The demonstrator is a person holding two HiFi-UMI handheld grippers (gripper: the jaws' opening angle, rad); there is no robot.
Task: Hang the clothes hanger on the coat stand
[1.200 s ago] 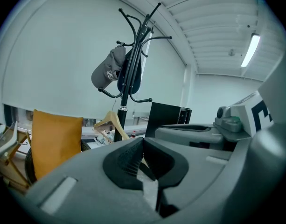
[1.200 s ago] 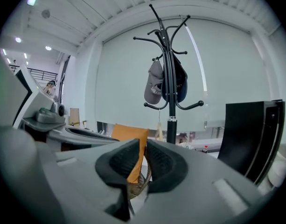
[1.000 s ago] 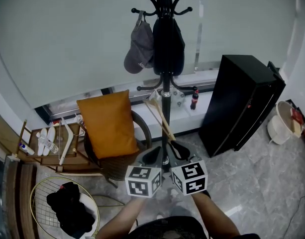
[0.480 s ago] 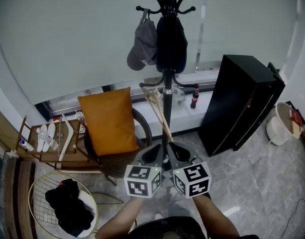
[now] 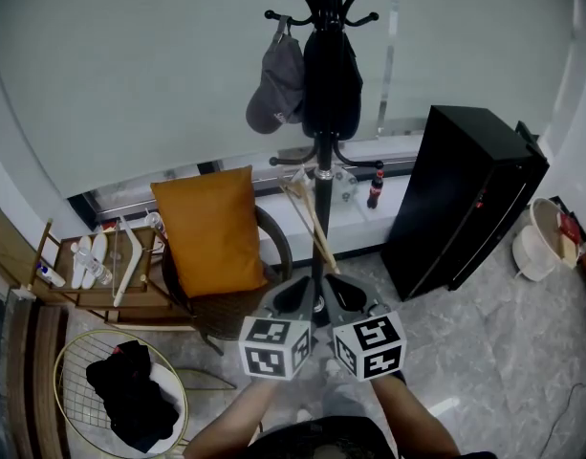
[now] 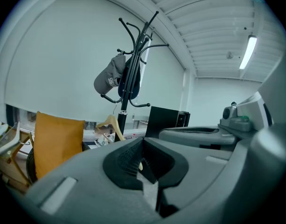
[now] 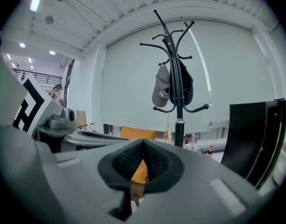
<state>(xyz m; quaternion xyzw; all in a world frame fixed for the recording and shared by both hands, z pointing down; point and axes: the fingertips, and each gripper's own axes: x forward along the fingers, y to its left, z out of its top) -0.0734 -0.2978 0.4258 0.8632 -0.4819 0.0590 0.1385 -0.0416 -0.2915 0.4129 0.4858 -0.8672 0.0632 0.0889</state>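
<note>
Head view: wooden hanger [image 5: 310,226] hooked on lower peg of coat stand [image 5: 323,151], ahead of my claws, its near end just beyond tips. My left gripper [image 6: 143,147] and right gripper [image 7: 143,148] pinched together, nothing clearly clamped. Hanging looks done, I judge. Next: back off without knocking hanger.

A pale blind [image 5: 130,84] is drawn across the wall at 12 o'clock. A black cabinet [image 5: 465,199] is set at 3 o'clock on the grey marble floor [image 5: 522,352], and a chair [image 5: 230,318] at 9 o'clock. A ceiling lamp [image 6: 249,50] is lit.
</note>
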